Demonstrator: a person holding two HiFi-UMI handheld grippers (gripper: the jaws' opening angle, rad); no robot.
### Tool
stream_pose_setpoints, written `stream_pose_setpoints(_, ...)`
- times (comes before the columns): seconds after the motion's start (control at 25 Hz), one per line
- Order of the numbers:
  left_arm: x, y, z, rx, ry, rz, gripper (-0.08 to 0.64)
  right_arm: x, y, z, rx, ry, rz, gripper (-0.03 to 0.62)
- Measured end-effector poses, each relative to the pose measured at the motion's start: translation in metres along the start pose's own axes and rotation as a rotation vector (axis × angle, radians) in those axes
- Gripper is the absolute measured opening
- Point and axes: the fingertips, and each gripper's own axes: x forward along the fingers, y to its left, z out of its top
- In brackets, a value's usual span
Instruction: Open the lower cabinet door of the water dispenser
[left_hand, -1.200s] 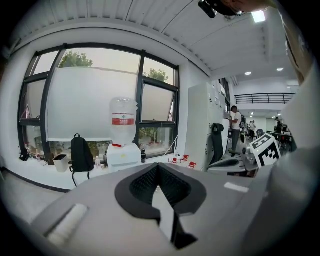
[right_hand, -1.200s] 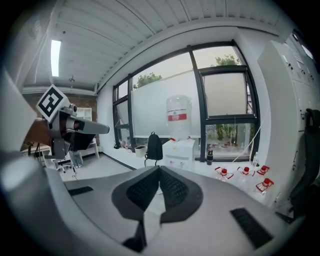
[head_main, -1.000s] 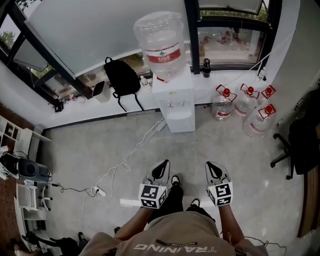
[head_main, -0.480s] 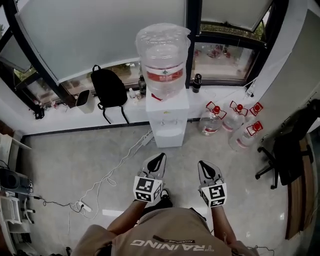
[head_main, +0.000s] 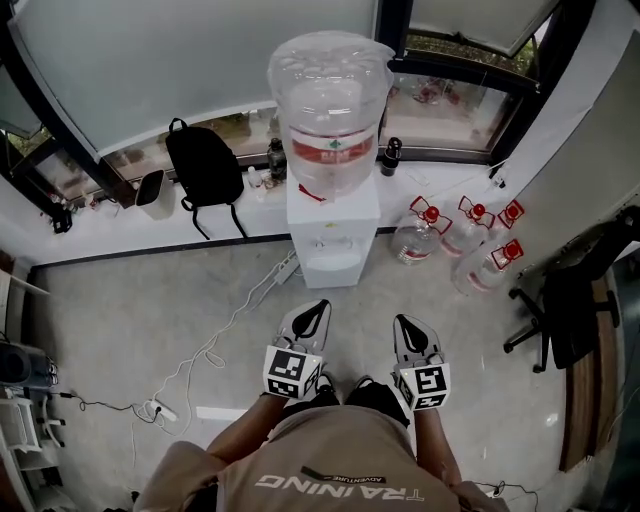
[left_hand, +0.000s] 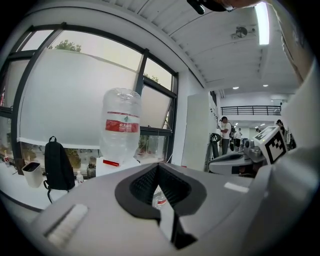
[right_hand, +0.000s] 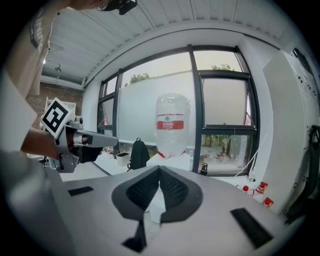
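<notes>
The white water dispenser (head_main: 333, 225) stands against the window ledge with a big clear bottle (head_main: 332, 100) upside down on top; its lower cabinet front (head_main: 334, 266) faces me and looks closed. My left gripper (head_main: 318, 308) and right gripper (head_main: 405, 322) are held side by side over the floor, a short way in front of the dispenser and touching nothing. Both are shut and empty. The bottle (left_hand: 121, 125) shows beyond the left gripper (left_hand: 158, 167). In the right gripper view the bottle (right_hand: 171, 122) stands straight ahead of the right gripper (right_hand: 160, 169).
A black backpack (head_main: 203, 165) and a white bin (head_main: 152, 193) sit left of the dispenser. Several red-capped water jugs (head_main: 470, 240) stand to its right, and an office chair (head_main: 565, 310) further right. A white cable with a power strip (head_main: 160, 408) lies on the floor at left.
The dispenser has come nearer and more to the middle of the head view. Both grippers have been carried forward toward it, still shut and side by side.
</notes>
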Motion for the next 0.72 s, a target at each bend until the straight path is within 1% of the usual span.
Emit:
stream_pose_setpoints(0.12,0.013,0.008,-0.001,-0.002,0.016,0.020,0.008,0.017,-0.010,0.007,-0.022,-0.018,0.019,0.011)
stream_pose_setpoints(0.24,0.029,0.012,0.002,-0.002,0.035,0.044,0.008,0.037,-0.026,0.012,-0.003,-0.030,0.040,0.011)
stream_pose_setpoints(0.48,0.068,0.013,0.018,0.025,0.074,0.083,0.008,0.080,-0.060,0.026,-0.028,-0.057,0.126,0.011)
stream_pose_setpoints(0.6,0.089,0.014,0.026,0.030,0.068,0.109,0.008,0.099,-0.075,0.030,-0.009,-0.070,0.160,0.011)
stream_pose_setpoints(0.72,0.106,0.013,0.027,0.018,0.067,0.131,0.008,0.114,-0.083,0.024,0.001,-0.056,0.203,0.011)
